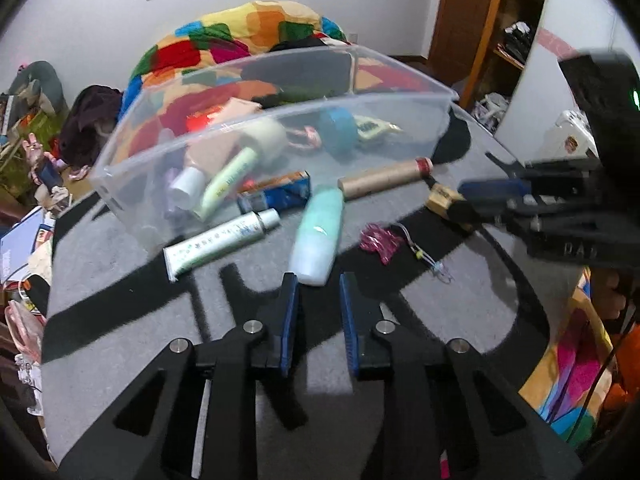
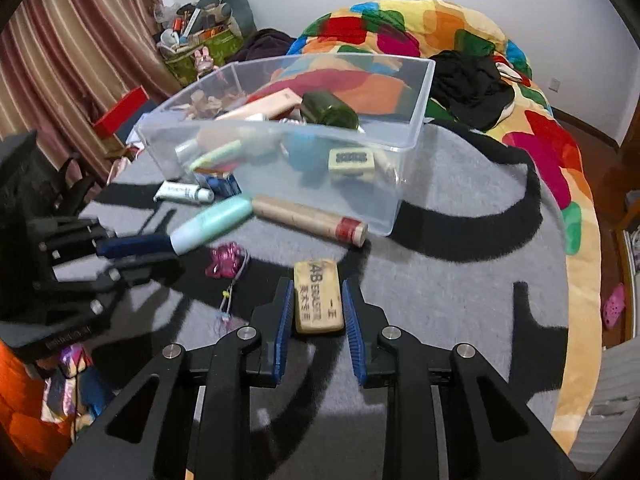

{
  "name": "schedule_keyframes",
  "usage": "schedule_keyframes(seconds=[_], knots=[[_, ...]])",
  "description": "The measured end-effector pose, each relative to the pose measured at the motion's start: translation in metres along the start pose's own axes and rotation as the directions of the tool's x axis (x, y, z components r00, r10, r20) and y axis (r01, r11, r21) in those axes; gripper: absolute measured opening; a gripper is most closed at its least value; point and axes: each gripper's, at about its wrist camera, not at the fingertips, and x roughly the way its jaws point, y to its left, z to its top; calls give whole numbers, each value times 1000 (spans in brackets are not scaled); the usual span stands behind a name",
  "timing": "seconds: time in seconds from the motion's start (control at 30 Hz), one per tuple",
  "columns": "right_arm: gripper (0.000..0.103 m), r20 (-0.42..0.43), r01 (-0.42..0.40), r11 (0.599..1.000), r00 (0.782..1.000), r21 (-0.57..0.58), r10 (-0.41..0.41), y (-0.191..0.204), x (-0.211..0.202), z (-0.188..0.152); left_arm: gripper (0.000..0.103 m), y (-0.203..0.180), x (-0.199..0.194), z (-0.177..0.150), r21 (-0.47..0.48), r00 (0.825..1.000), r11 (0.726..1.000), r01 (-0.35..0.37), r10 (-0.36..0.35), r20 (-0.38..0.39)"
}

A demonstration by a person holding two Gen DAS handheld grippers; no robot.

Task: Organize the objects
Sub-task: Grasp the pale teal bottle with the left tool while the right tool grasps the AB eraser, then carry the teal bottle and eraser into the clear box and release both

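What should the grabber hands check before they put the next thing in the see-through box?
1. Eraser sits between the right gripper fingers: ok.
2. Right fingers pressing on the eraser: cannot tell; small gaps seem to show on both sides.
3. Left gripper lined up with the mint bottle: ok, the bottle's end lies just ahead of the open fingers.
4. Left gripper holding anything: not ok, nothing is between its fingers yet.
5. Clear box open on top, with room: ok; no lid, and it is only partly filled.
6. Way to the box free: not ok; the cardboard tube lies between the eraser and the box.
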Motion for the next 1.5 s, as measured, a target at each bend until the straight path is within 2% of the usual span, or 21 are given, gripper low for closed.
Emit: schedule_keyframes(seconds=[0.2,0.33,0.4,0.5,0.53,0.57,0.6,0.7,0.87,1.0,1.2,1.3,1.37,1.43,1.5], knots=[[23,11,54,997,998,-50,-54,7,-2,-3,26,5,6,16,16,1000,1000,-22,22,-2],[23,10,57,998,998,-34,-57,5,1,0,29,-5,20,22,65,999,997,-28,30,-29],[23,8,64,998,998,-23,-64,4,5,0,36,-10,25,23,93,998,994,-51,54,-31],[23,15,74,997,997,-19,-74,5,8,-3,36,-12,31,24,100,997,993,-66,69,-19],[22,19,78,997,997,-21,-77,6,7,-4,35,-12,32,24,97,998,993,-65,67,-16],[22,22,80,997,997,-22,-79,7,6,-5,28,-11,31,23,91,998,994,-61,62,-10],[22,23,80,997,997,-21,-79,8,5,-6,25,-10,29,22,78,998,995,-63,63,2],[22,26,64,998,998,-8,-64,8,3,-5,24,-6,23,19,52,997,996,-78,77,26],[22,69,32,999,997,-1,-32,15,-9,2,22,2,6,12,1,996,998,-59,59,69],[22,116,16,1000,993,-8,-15,23,-20,14,7,8,-8,9,-38,994,998,-47,51,96],[22,190,6,1000,982,-17,-3,34,-40,33,5,14,-33,8,-66,987,997,-35,45,156],[22,219,10,1000,976,-22,-4,38,-47,41,5,14,-41,10,-49,982,998,-44,52,181],[22,230,13,1000,973,-22,-7,39,-50,45,6,16,-38,11,-44,984,998,-53,60,169],[22,238,16,1000,971,-18,-11,39,-51,50,15,20,-30,11,-42,988,998,-50,56,142],[22,247,20,1000,969,-13,-16,37,-53,53,28,25,-19,10,-45,993,998,-50,54,104]])
